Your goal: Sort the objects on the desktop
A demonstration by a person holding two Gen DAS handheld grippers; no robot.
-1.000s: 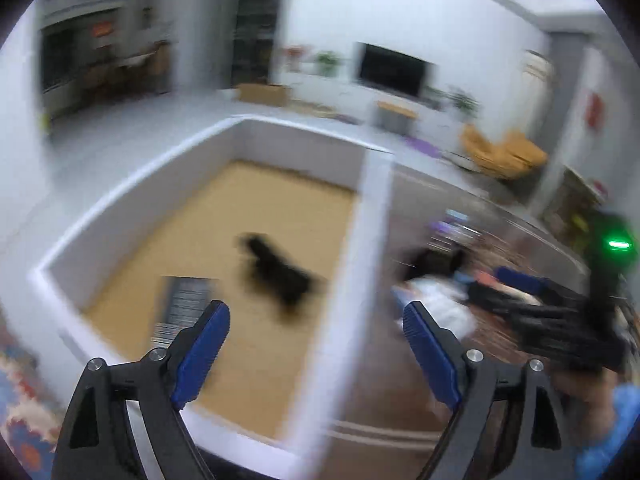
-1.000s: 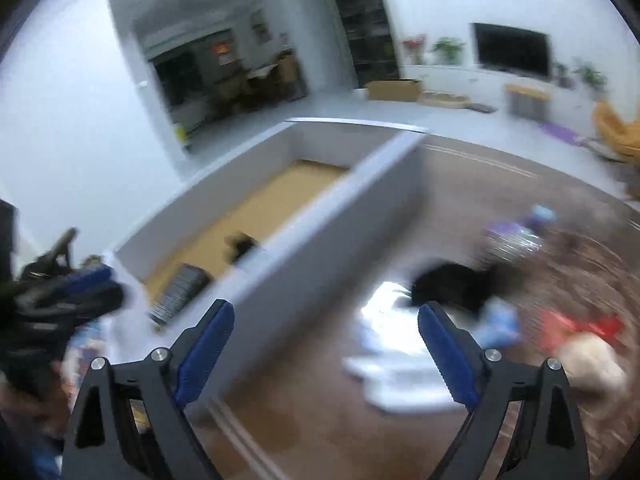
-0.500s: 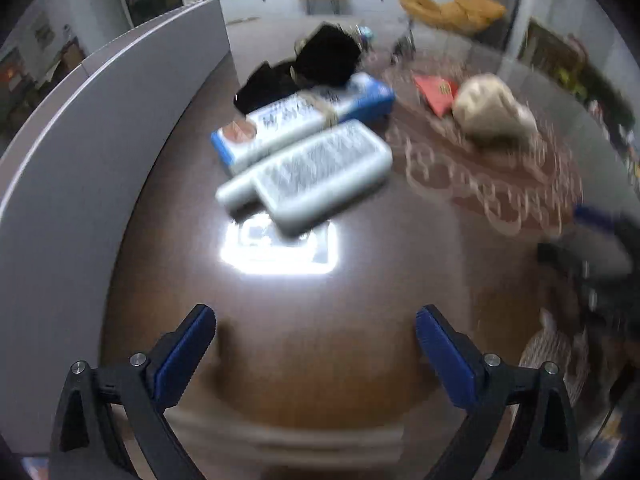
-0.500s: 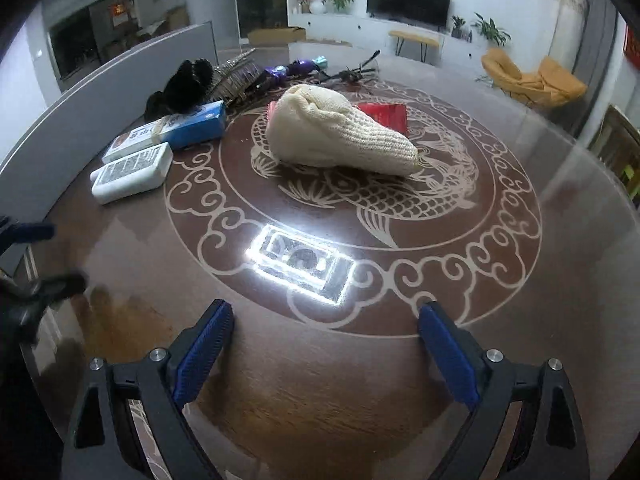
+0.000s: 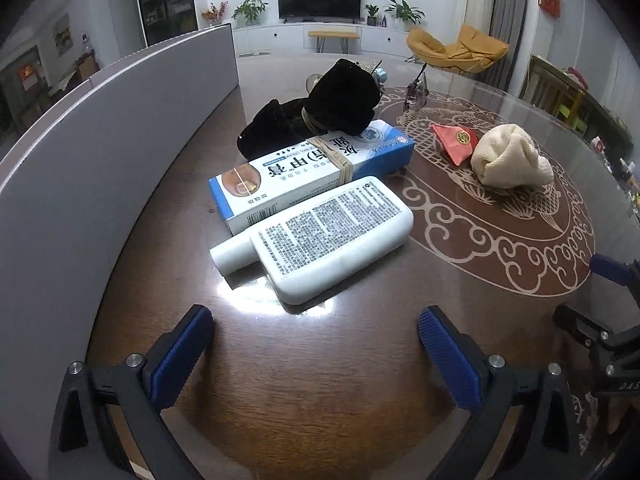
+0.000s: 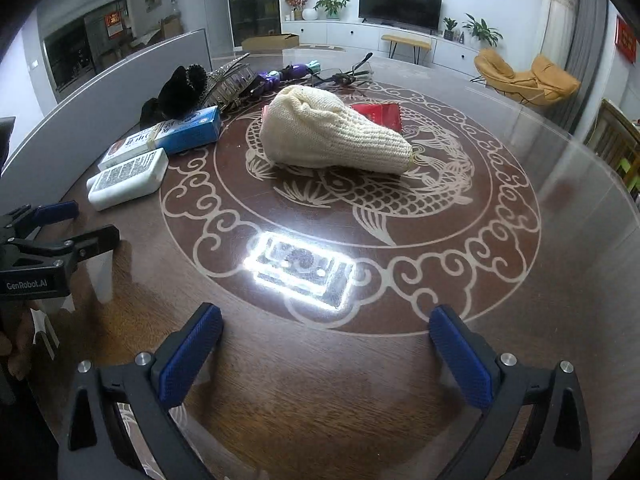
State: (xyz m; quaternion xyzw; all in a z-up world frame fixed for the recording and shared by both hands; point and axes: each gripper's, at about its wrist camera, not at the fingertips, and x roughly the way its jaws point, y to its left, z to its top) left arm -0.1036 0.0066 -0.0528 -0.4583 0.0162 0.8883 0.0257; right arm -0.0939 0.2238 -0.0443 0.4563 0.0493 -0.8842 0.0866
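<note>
Judged the near white bottle [image 5: 320, 236] rigid, smooth, slippery, best pinched across its flat body; left gripper [image 5: 316, 344] wide, empty; right gripper [image 6: 326, 346] opening, empty.

On the dark wooden tabletop with a pale fish-and-cloud inlay [image 6: 400, 208], a flat white plastic bottle [image 5: 320, 236] lies on its side, printed back label up, cap toward the grey partition side. Touching its far edge lies a long blue-and-white carton [image 5: 312, 168], flat, a rubber band around its middle. A black fuzzy fabric item [image 5: 320, 116] rests against the carton's far side, partly on it. Well apart, on the inlay, a cream knitted cloth bundle [image 6: 336, 136] lies slumped, with a flat red packet [image 6: 380, 116] just behind it, partly covered. Farther back sits a tangle of small items, including a purple one [image 6: 268, 78]; details unclear.
</note>
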